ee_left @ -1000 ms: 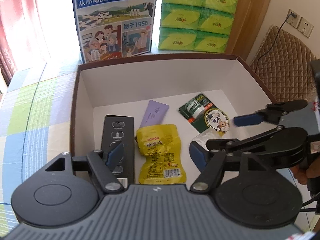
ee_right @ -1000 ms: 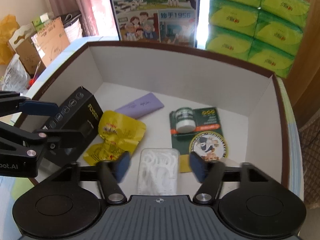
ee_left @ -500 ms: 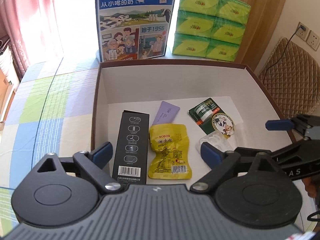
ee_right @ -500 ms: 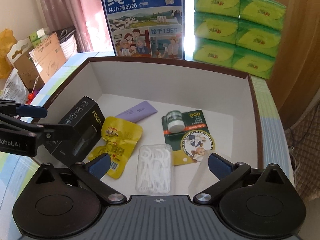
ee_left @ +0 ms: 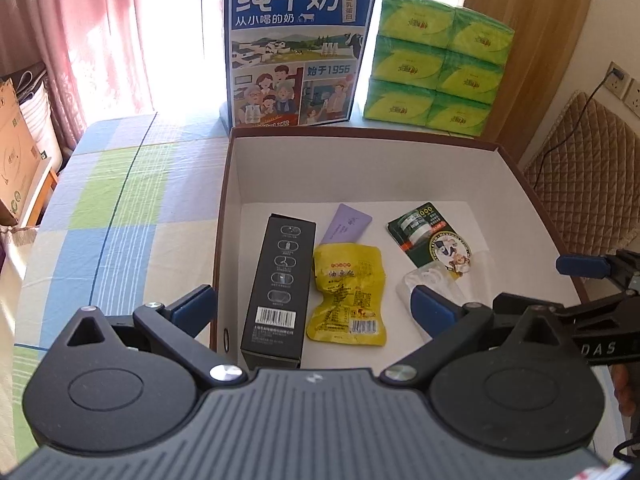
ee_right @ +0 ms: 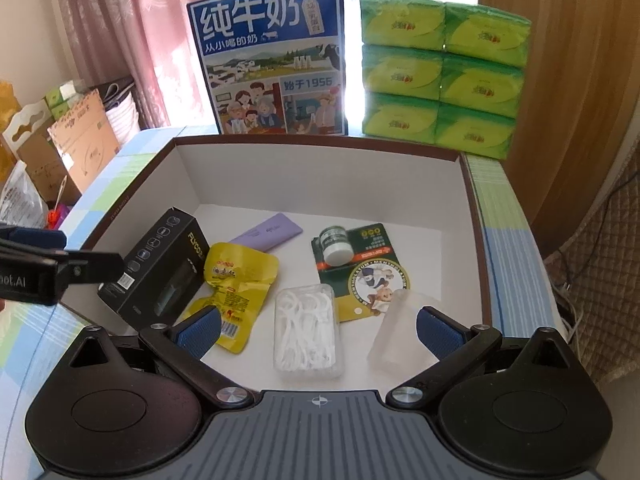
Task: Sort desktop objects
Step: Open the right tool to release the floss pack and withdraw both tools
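Both grippers being held spread above the box (ee_right: pixel 474 216).
Nothing is being gripped by left gripper (ee_left: pixel 314 308) or right gripper (ee_right: pixel 318 326).

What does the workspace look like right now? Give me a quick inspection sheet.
Surface: checked tablecloth carrying an open box.
Job's things: inside the box, black carton, yellow snack pouch, purple tube, green balm card, floss pick case.
Clutter: milk carton and tissue packs behind the box.
Grippers: left gripper and right gripper open, holding nothing.
Cables: one at the wall socket.
Surroundings: curtain, cardboard boxes.
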Action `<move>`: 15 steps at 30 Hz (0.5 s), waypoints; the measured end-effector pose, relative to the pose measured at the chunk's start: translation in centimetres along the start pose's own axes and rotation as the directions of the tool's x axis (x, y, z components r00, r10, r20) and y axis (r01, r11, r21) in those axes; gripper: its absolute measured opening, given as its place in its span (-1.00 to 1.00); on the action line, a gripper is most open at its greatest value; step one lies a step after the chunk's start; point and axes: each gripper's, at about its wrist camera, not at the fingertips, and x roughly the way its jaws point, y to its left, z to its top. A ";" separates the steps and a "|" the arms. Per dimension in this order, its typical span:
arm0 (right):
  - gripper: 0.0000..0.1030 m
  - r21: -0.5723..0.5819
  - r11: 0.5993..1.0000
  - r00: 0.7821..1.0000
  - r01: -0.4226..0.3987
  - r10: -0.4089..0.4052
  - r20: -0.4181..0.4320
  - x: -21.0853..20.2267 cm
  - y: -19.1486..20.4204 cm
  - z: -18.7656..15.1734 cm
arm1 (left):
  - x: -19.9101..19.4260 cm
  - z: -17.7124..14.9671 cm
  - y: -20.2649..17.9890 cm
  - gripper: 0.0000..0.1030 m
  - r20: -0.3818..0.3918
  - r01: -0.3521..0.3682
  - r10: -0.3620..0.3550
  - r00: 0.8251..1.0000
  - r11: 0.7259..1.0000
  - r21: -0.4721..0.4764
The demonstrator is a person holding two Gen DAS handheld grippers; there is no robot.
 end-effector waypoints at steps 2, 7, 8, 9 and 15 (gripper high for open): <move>0.96 0.011 1.000 1.000 -0.002 0.002 0.005 -0.5 0.0 -0.1 | -0.5 -0.3 -0.3 0.98 0.007 -0.010 0.010 1.000 1.000 0.013; 0.96 0.026 1.000 1.000 -0.002 0.001 0.023 -1.8 0.0 -0.4 | -1.6 -1.0 -0.6 0.98 0.020 -0.021 0.021 1.000 0.999 0.028; 0.96 0.027 1.000 1.000 -0.002 0.001 0.026 -2.1 0.1 -0.5 | -1.9 -1.2 -0.6 0.98 0.019 -0.022 0.021 1.000 0.999 0.027; 0.96 0.027 1.000 1.000 -0.002 0.002 0.028 -2.3 0.1 -0.6 | -2.0 -1.3 -0.6 0.98 0.019 -0.023 0.023 1.000 0.999 0.026; 0.96 0.030 1.000 0.999 0.005 -0.006 0.043 -3.8 0.4 -1.0 | -3.3 -2.1 -0.9 0.98 0.035 -0.032 0.031 0.999 0.998 0.045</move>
